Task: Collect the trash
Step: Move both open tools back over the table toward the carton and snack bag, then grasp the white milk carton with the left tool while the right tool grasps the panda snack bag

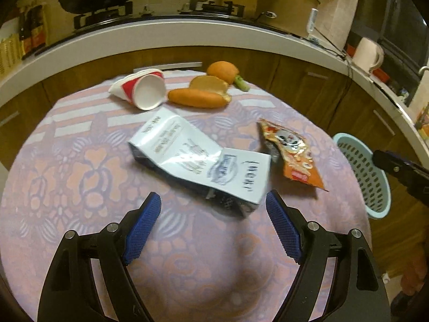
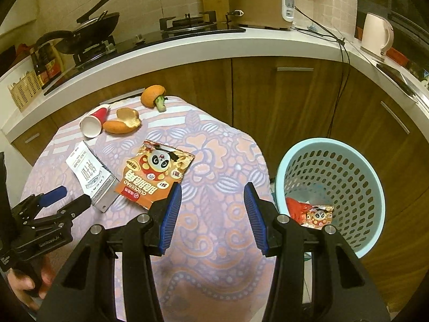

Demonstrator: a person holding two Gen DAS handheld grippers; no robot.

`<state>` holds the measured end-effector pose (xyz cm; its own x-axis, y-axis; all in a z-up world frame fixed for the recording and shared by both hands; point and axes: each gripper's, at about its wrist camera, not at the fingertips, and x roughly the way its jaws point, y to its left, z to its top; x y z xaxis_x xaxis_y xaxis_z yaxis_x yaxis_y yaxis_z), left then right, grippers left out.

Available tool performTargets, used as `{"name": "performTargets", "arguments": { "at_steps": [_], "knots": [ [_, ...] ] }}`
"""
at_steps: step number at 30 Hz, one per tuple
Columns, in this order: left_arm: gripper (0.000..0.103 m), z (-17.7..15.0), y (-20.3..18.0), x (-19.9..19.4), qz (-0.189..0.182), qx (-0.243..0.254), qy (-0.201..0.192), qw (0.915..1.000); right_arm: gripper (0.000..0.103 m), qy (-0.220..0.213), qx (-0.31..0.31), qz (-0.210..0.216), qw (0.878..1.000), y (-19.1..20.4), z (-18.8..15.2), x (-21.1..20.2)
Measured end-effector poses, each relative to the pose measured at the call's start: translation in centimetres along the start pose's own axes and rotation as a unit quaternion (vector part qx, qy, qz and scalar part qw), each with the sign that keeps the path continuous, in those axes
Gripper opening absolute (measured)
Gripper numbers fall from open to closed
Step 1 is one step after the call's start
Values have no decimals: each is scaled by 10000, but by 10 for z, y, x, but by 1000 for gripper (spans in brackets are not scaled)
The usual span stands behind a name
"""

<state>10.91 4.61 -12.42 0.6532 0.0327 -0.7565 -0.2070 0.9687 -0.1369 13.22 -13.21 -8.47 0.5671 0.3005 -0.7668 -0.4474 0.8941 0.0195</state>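
Note:
A flattened white milk carton [image 1: 198, 161] lies on the patterned tablecloth [image 1: 67, 177], just beyond my open, empty left gripper [image 1: 213, 201]. An orange panda snack wrapper [image 1: 291, 155] lies to its right. A crushed red-and-white paper cup [image 1: 142, 88] and orange peels [image 1: 199, 98] lie at the far edge. In the right wrist view my open, empty right gripper [image 2: 211, 190] hovers just right of the wrapper [image 2: 154, 173], with the carton [image 2: 91, 175] and the left gripper [image 2: 67, 198] further left. A light blue basket [image 2: 372, 187] stands right of the table and holds wrappers [image 2: 312, 212].
A white kitchen counter [image 2: 187, 45] curves behind the table, with a gas stove, a wok [image 2: 88, 29], a rice cooker [image 2: 257, 0], a kettle [image 2: 376, 33] and sauce bottles. Wooden cabinets stand below it. An orange peel with a green stalk [image 2: 154, 96] lies at the table's far edge.

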Motion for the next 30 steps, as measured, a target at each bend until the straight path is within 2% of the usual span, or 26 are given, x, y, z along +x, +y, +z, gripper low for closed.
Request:
{"name": "performTargets", "arguments": {
  "at_steps": [2, 4, 6, 8, 12, 18, 20, 22, 24, 25, 27, 30],
  "knots": [
    [79, 1, -8, 4, -43, 69, 12, 10000, 45, -2, -24, 2, 10000, 2, 0, -1],
    [79, 2, -17, 13, 149, 181, 70, 9997, 45, -9, -29, 14, 10000, 3, -1, -3],
    [71, 3, -19, 22, 400, 242, 159, 9988, 45, -1, -17, 65, 10000, 3, 0, -4],
    [68, 3, -12, 22, 345, 153, 224, 9990, 45, -17, -39, 76, 10000, 3, 1, -6],
    [68, -2, 15, 8, 473, -72, 133, 9988, 45, 24, -82, 134, 9999, 7, 2, -2],
    [66, -10, 80, -8, 763, -640, 136, 9949, 45, 114, -242, 251, 9993, 25, 0, 7],
    [67, -10, 93, -14, 653, -778, 120, 9948, 45, 131, -300, 285, 9991, 32, 1, 10],
    [71, -8, 97, -20, 229, -838, 73, 9962, 45, 142, -355, 311, 9988, 38, 2, 11],
    [83, -4, 94, -24, -155, -932, -38, 9955, 45, 155, -412, 322, 9985, 44, 3, 14],
    [84, -1, 93, -22, -237, -991, -67, 9948, 45, 164, -429, 321, 9984, 46, 4, 15],
    [85, 8, 87, -12, -281, -1110, -6, 9934, 45, 177, -436, 335, 9983, 49, 5, 18],
    [85, 16, 80, 12, 10, -1243, 250, 9919, 45, 163, -421, 382, 9982, 49, 6, 22]
  ]
}}
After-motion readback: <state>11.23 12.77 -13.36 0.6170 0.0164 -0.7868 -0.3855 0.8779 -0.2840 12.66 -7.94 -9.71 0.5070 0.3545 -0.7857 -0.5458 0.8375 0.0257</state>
